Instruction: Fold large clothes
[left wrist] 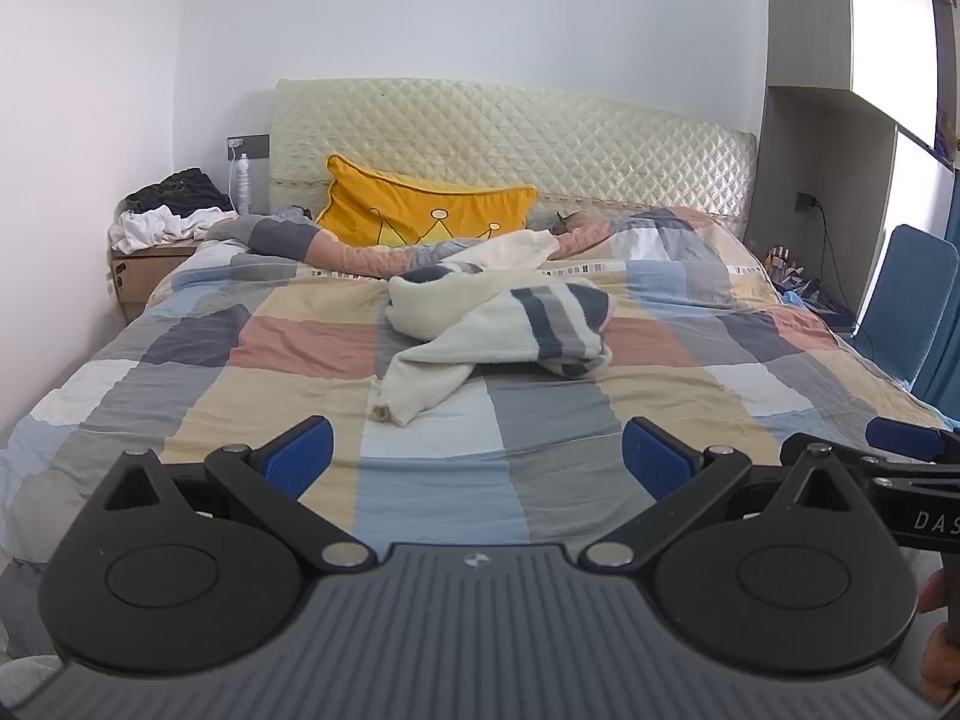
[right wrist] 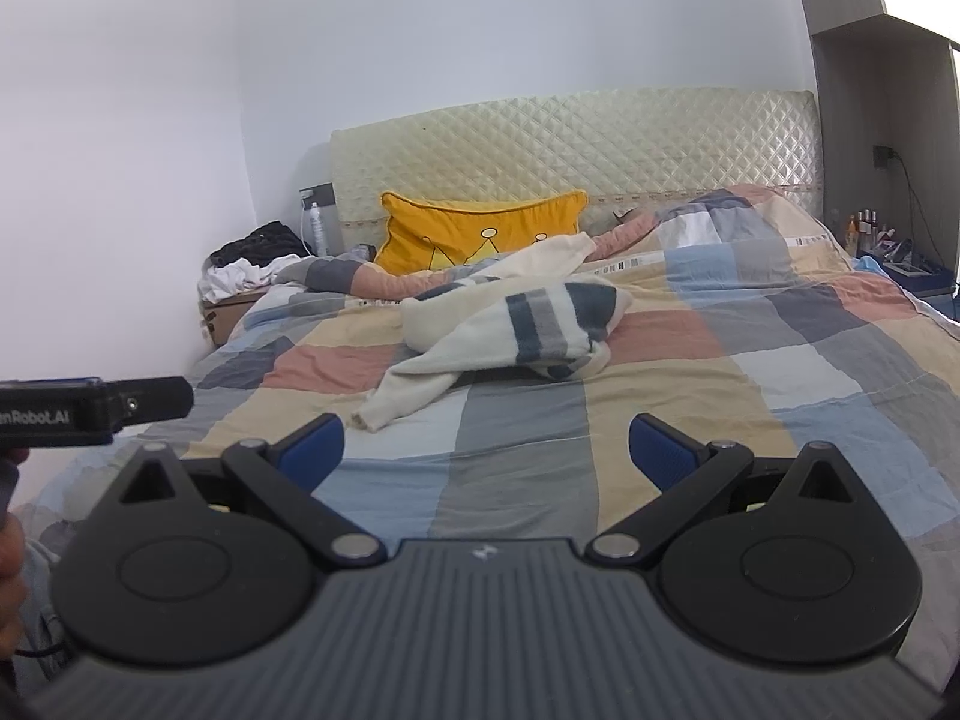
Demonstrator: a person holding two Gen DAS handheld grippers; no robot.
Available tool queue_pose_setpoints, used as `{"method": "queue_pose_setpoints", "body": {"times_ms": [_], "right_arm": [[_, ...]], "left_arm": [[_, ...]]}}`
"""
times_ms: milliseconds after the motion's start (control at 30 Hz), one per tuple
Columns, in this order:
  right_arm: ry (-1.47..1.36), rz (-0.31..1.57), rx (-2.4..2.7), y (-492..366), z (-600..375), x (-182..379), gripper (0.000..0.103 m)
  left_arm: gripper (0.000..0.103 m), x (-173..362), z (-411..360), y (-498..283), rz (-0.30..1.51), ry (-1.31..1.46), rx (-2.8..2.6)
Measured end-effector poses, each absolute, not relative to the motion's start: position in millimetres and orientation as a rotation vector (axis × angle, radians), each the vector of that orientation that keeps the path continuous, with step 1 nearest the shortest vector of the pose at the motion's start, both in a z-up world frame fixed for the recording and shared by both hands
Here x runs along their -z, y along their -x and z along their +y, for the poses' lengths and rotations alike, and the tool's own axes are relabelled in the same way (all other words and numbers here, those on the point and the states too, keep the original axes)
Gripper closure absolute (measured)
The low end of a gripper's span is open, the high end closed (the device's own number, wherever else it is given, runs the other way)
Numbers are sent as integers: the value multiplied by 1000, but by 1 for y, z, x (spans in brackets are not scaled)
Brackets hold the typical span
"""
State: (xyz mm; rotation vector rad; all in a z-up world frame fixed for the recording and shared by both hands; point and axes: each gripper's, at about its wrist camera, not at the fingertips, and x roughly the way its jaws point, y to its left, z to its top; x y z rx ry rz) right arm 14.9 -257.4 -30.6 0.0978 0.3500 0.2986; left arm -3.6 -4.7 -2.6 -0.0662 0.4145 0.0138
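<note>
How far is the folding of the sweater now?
Nothing looks done: the striped cream sweater lies crumpled on the patchwork quilt. Nothing is in hand; the left gripper and right gripper are open and empty, short of it. Spreading and folding remain.

A yellow crown-print pillow (left wrist: 429,213) leans against a quilted headboard (left wrist: 510,138) above a patchwork checked bedspread (left wrist: 180,384).

Place: we see a home bedroom.
Bed (left wrist: 180,384): we find a patchwork quilt over it, with a quilted cream headboard (left wrist: 510,138) behind.
Pillow (left wrist: 420,210): yellow, with a crown print, leaning on the headboard.
Bedside: we note a cardboard box (left wrist: 144,276) piled with clothes (left wrist: 168,210).
Far side: small bottles (right wrist: 864,228) on a shelf.
</note>
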Motion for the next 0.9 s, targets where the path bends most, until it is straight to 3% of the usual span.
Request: {"method": "queue_pose_setpoints", "body": {"times_ms": [900], "right_arm": [[-116, 368, -287, -20, -258, 31, 0]], "left_arm": [[0, 2, 1, -2, 429, 66, -8]]}}
